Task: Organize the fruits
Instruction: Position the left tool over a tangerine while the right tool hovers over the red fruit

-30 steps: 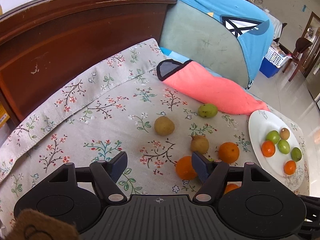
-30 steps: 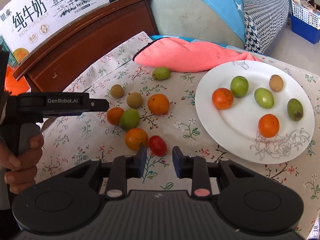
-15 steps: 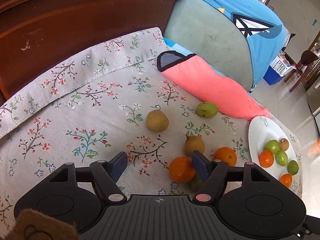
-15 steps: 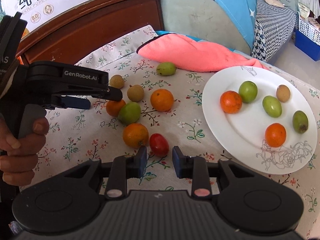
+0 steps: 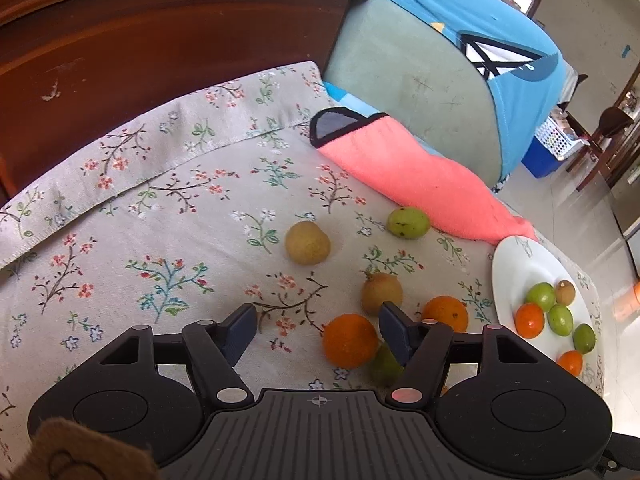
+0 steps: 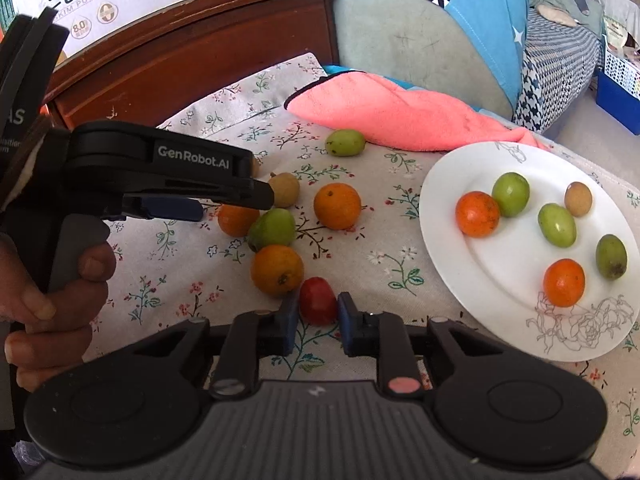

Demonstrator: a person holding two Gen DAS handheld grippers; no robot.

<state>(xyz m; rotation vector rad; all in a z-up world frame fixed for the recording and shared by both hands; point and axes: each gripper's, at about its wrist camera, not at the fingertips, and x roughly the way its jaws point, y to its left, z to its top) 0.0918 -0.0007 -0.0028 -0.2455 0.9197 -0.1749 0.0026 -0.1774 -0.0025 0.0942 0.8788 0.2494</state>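
Observation:
My right gripper (image 6: 318, 312) is shut on a small red fruit (image 6: 318, 298) that rests on the flowered cloth beside an orange (image 6: 277, 270). A white plate (image 6: 500, 300) to its right holds several green, orange and brown fruits. My left gripper (image 5: 316, 322) hovers low over the loose fruit pile with its jaws closing. An orange (image 5: 350, 346) lies between them, close to the right finger, and the pads do not press on it. A green fruit (image 5: 384, 364) sits partly hidden behind that finger.
Loose on the cloth lie two brown fruits (image 5: 308, 243) (image 5: 382, 294), a green one (image 5: 408, 222) and another orange (image 5: 446, 314). A pink towel (image 5: 420, 184) lies behind them, before a wooden headboard (image 5: 160, 52) and a cushion. A person's hand (image 6: 52, 300) grips the left tool.
My right gripper's jaws have come together onto the red fruit. The left gripper's jaws have narrowed a little around the orange, and its view has rolled slightly.

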